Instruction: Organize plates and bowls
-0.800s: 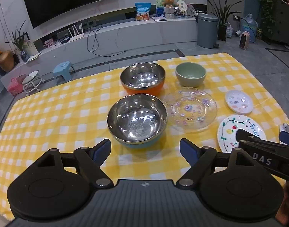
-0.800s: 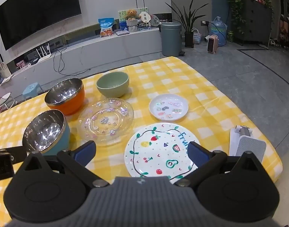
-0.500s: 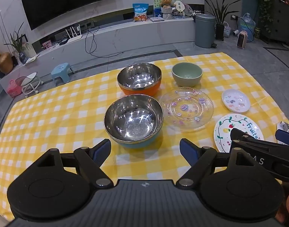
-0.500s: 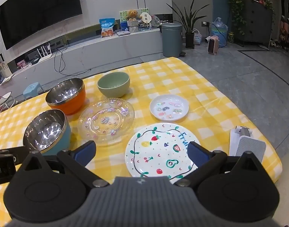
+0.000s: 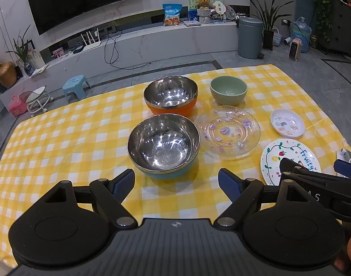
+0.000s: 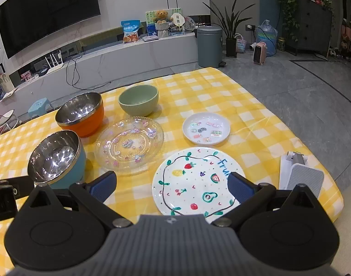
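In the left wrist view, the right gripper (image 5: 313, 172) covered the near edge of the fruit plate (image 5: 288, 154), and we could only partly read its blue lettering. The small plate (image 6: 206, 127) carried stickers too small to tell.

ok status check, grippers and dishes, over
Left gripper and right gripper open, empty. Three bowls, three plates all separate, unstacked. Nothing blocking.

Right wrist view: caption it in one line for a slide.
Open right gripper hovers over the fruit-painted plate, with bowls and smaller plates beyond on the yellow checked cloth.
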Motion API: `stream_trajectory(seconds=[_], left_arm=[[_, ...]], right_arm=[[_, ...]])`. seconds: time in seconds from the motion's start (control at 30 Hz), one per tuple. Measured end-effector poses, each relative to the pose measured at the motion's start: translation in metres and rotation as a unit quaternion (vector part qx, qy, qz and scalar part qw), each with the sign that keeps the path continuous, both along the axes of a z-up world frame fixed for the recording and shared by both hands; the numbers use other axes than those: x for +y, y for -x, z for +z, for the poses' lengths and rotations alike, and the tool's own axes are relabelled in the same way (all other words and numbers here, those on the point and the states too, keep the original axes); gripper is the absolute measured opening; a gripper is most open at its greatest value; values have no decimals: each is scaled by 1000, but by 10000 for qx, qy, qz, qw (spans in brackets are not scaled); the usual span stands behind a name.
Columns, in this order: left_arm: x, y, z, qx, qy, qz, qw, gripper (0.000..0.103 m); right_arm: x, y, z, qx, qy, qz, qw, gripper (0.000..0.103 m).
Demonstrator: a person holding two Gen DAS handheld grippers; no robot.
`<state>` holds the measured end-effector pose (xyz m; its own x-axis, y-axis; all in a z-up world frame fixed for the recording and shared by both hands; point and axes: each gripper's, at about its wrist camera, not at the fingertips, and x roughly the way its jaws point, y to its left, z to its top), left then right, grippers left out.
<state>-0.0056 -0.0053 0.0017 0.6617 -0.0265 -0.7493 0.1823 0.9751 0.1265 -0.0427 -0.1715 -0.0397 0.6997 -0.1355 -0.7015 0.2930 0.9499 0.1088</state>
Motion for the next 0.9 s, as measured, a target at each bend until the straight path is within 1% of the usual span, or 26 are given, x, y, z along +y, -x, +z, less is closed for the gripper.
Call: stream_trajectory(seconds=[0.9], left_arm=[[-4, 1, -3, 18, 1, -31, 10000, 96]], right_arm=[[1, 0, 0, 7, 0, 1, 10000, 100]])
